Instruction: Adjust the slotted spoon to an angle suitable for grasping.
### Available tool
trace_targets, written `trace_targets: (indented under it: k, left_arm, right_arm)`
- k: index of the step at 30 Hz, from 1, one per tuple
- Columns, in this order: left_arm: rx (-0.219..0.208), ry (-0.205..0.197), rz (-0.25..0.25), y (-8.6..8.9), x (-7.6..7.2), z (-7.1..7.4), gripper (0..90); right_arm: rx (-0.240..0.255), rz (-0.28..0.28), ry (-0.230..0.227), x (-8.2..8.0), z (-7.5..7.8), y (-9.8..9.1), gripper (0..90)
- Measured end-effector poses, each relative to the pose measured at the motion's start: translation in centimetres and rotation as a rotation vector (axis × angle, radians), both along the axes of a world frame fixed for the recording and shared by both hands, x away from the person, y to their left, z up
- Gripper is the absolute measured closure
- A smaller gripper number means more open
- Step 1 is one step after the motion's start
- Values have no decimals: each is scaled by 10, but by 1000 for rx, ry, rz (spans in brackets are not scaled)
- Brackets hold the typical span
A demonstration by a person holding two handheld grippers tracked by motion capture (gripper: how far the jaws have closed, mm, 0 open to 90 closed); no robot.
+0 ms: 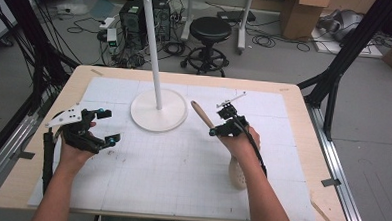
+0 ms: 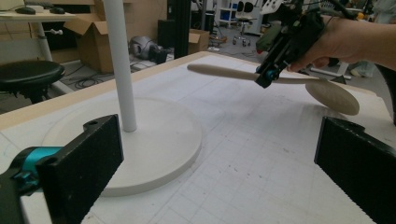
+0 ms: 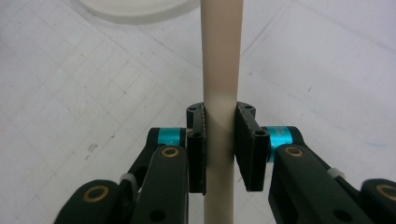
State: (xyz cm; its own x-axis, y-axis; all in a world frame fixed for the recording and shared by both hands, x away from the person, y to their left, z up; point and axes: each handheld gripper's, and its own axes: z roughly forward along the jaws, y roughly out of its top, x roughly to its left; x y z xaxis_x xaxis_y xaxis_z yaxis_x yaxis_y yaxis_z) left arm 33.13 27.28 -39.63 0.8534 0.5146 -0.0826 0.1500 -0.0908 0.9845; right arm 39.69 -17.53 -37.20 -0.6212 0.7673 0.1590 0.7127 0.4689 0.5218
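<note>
Right tool clenched on the wooden spoon handle, held above the counter beside the rack; left tool released. Risk: smooth handle rotating, slipping.

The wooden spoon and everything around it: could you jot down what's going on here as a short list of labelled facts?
wooden spoon: lifted off the table, handle pointing toward the stand, bowl end near the person's right wrist
right gripper: shut on the spoon's handle
left gripper: open, holding nothing, above the mat's left side
white stand: upright pole on a round base, hooks at top, nothing hanging
table: wooden, covered by a white gridded mat
background: black stool, cardboard boxes, cables on the floor
</note>
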Motion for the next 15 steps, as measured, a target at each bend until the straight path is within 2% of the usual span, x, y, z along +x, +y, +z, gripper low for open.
trace_targets:
  k: [3,4,6,7,15]
  left_arm:
    - [-1,-1,0,0,0,0,17]
    - [-3,-4,-1,1,0,1,17]
    - [-5,-3,0,1,-1,1,17]
    - [-9,-8,-3,1,-1,2,17]
    - [-13,-15,-12,-1,-2,5,17]
  right_arm:
    - [11,5,-23,-3,8,-2,759]
    - [28,11,-50,-6,16,-5,759]
    - [35,17,-60,-8,21,-7,759]
    - [49,27,-84,-11,28,-9,759]
    - [86,45,-162,-21,56,-15,760]
